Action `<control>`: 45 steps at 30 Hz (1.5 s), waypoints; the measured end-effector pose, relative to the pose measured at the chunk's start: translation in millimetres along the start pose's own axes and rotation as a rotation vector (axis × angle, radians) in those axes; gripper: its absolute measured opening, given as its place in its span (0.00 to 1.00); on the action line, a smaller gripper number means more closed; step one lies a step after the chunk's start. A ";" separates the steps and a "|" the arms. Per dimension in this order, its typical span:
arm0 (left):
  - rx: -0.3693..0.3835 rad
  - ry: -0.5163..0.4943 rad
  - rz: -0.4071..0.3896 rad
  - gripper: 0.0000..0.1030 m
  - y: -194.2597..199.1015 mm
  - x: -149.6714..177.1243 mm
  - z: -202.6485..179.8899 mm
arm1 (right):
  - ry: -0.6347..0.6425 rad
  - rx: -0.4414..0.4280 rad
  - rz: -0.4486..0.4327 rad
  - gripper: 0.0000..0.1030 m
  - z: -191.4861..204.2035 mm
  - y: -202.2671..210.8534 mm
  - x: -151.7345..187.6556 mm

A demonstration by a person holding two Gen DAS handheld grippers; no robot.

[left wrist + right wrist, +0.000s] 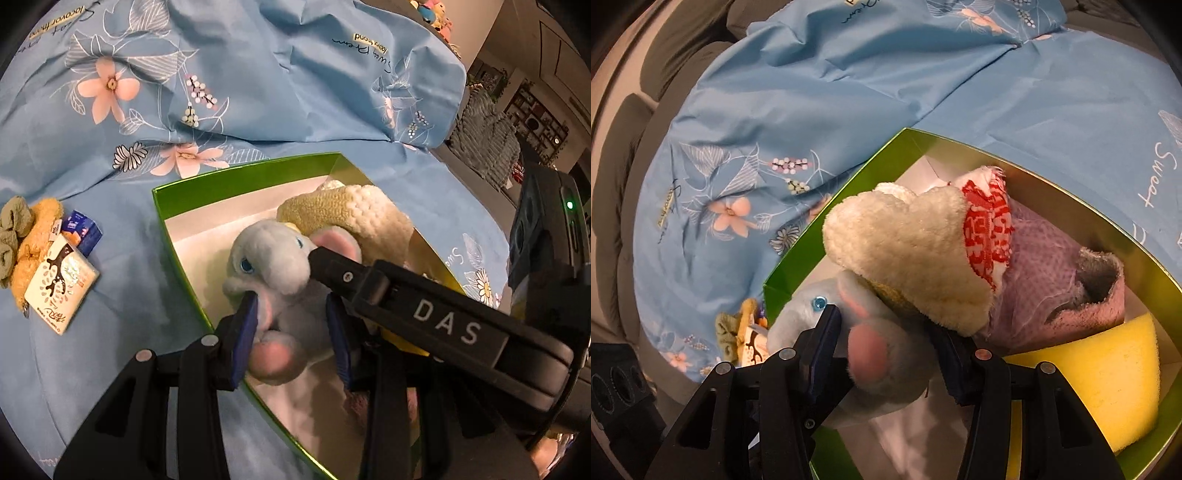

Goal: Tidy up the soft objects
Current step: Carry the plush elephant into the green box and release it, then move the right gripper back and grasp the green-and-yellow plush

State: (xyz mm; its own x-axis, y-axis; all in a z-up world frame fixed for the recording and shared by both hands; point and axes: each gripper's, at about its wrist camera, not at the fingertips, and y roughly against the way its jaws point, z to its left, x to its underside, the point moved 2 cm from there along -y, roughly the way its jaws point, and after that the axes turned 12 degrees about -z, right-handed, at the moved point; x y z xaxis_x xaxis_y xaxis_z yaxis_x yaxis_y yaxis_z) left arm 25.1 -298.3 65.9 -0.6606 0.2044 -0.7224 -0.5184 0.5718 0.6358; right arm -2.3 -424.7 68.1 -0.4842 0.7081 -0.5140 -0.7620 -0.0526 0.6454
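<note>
A grey-blue plush elephant [280,269] with pink ears and feet sits over the near corner of a green box [243,171]. My left gripper [291,332] is shut on its body, a blue pad pressing each side. My right gripper [886,347] is shut on the same elephant [879,354], and one of its fingers [332,269] shows in the left wrist view against the toy's head. In the green box [790,273] lie a cream fluffy cloth [905,251], a red-and-white cloth [990,221], a purple towel [1045,266] and a yellow sponge [1108,376].
The box rests on a blue floral bedsheet [258,74]. Left of the box lie a yellow plush toy [33,243], rolled green socks [11,229], a tissue pack [62,284] and a small blue carton [83,230]. The bed's edge and shelves [491,136] are to the right.
</note>
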 end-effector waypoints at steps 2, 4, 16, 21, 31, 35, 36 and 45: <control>-0.003 0.006 0.003 0.35 -0.9 0.0 0.7 | -0.011 -0.005 0.000 0.51 -1.2 -1.1 0.3; -0.003 0.002 0.000 0.35 0.1 0.4 0.1 | -0.013 -0.006 -0.004 0.51 -1.3 0.5 0.7; 0.026 0.001 -0.041 0.69 40.3 1.9 -5.0 | 0.019 0.043 -0.152 0.82 5.0 48.1 2.6; 0.029 0.011 -0.106 0.81 68.8 0.2 6.4 | 0.047 0.077 -0.194 0.92 11.4 59.2 0.6; -0.119 0.145 -0.176 0.84 124.8 28.9 98.3 | 0.158 0.088 -0.236 0.92 40.4 70.2 9.6; -0.228 0.185 -0.177 0.84 144.5 48.0 146.7 | 0.215 0.076 -0.271 0.93 59.0 76.5 16.0; -0.248 0.196 -0.179 0.84 149.1 52.2 156.6 | 0.230 0.071 -0.279 0.93 63.9 78.5 18.3; -0.431 0.346 -0.155 0.86 161.6 93.6 250.1 | 0.356 -0.089 -0.222 0.99 128.3 71.2 57.4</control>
State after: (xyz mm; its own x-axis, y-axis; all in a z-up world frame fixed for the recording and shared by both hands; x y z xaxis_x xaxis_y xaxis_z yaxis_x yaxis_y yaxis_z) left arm 15.3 11.9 33.1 -0.6611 -0.1698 -0.7308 -0.7498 0.1840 0.6356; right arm -29.2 -297.4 157.0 -0.4103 0.4228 -0.8080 -0.8912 0.0023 0.4537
